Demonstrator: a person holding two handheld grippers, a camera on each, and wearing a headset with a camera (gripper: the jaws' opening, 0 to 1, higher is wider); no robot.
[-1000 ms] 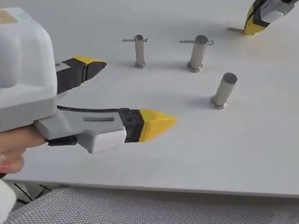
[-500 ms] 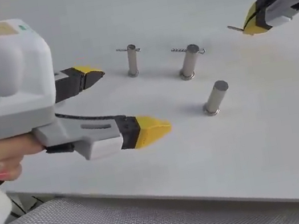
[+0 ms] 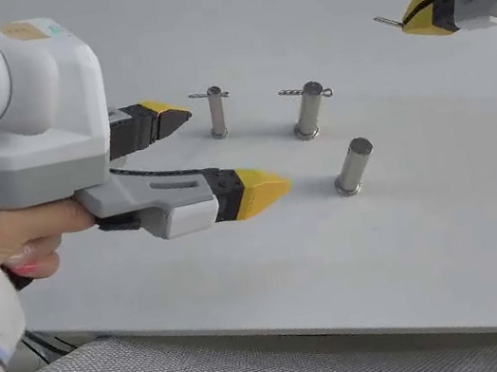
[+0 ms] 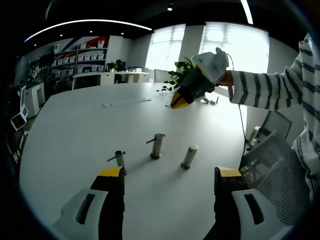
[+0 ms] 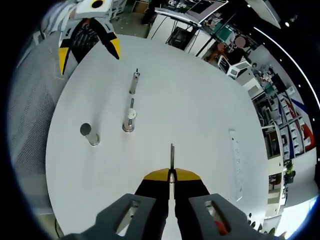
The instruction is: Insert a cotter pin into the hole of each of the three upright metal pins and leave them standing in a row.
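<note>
Status: two of three insertions are complete. The first metal pin carries the first fitted cotter pin through its head hole, and the second metal pin carries the second fitted cotter pin. Just beside the second and nearer the person, the third metal pin stands upright on the tabletop with nothing fitted. The right tool is fully closed on the loose cotter pin, whose shank projects straight ahead of the tips in the right gripper view. Change over the last second: the right tool was down with its tip close to the tabletop and is now raised clear of it – the pickup appears done, with the loose cotter pin well apart from the third metal pin. The left tool remains wide open and empty, hovering near the first metal pin. Consequence for the task: only the final insertion is outstanding. The next move likely calls for carrying the shank across and aligning it with the cross hole – the left tool may need to steady the third metal pin against tipping.
</note>
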